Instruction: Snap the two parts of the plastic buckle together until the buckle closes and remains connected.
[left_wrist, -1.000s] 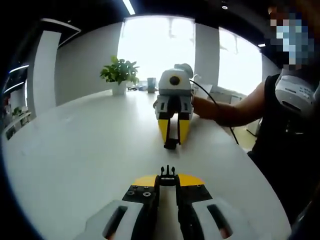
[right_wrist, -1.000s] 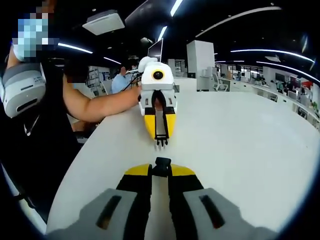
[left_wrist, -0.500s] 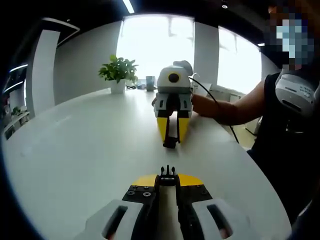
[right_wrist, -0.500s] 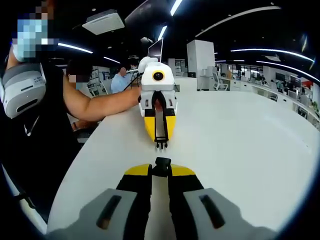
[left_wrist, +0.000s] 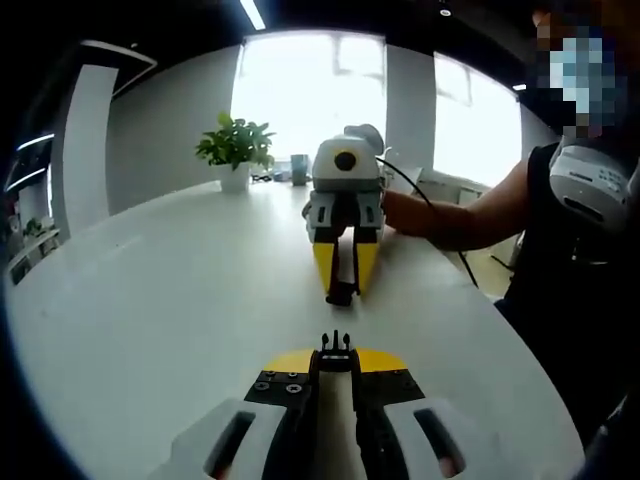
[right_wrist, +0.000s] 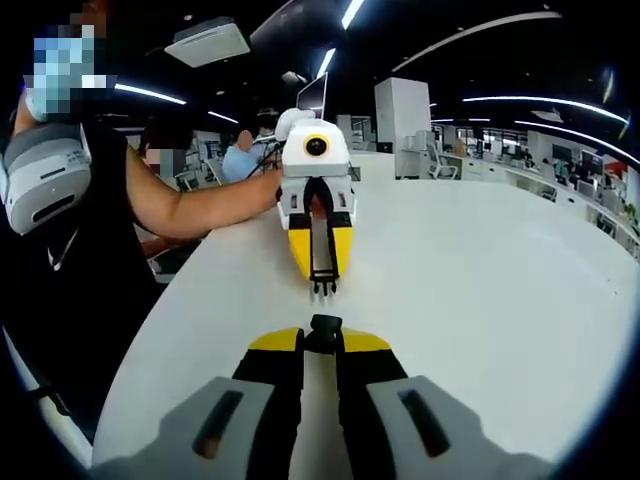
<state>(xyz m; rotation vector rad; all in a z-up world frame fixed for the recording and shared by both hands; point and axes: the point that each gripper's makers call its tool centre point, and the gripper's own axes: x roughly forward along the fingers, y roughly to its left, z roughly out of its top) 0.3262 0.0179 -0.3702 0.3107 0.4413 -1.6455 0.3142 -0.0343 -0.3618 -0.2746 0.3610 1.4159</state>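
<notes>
My left gripper (left_wrist: 336, 364) is shut on the black pronged half of the buckle (left_wrist: 336, 345), whose prongs point forward past the yellow jaw tips. Facing it across the white table (left_wrist: 170, 300) is my right gripper (left_wrist: 341, 290), shut on the black socket half (left_wrist: 340, 295). In the right gripper view the socket half (right_wrist: 323, 325) sits between my right gripper's (right_wrist: 321, 342) jaws. The left gripper (right_wrist: 320, 278) points back at it with the pronged half (right_wrist: 321, 288). A short gap separates the two halves, and they are roughly in line.
A person's bare arm (left_wrist: 455, 220) holds the right gripper, with the table's edge (left_wrist: 520, 370) just below it. A potted plant (left_wrist: 238, 150) stands at the far end. Another person (right_wrist: 240, 160) sits behind the table among office desks.
Almost nothing differs. In the left gripper view the right gripper has come a touch nearer; the gap between the buckle halves looks much the same.
</notes>
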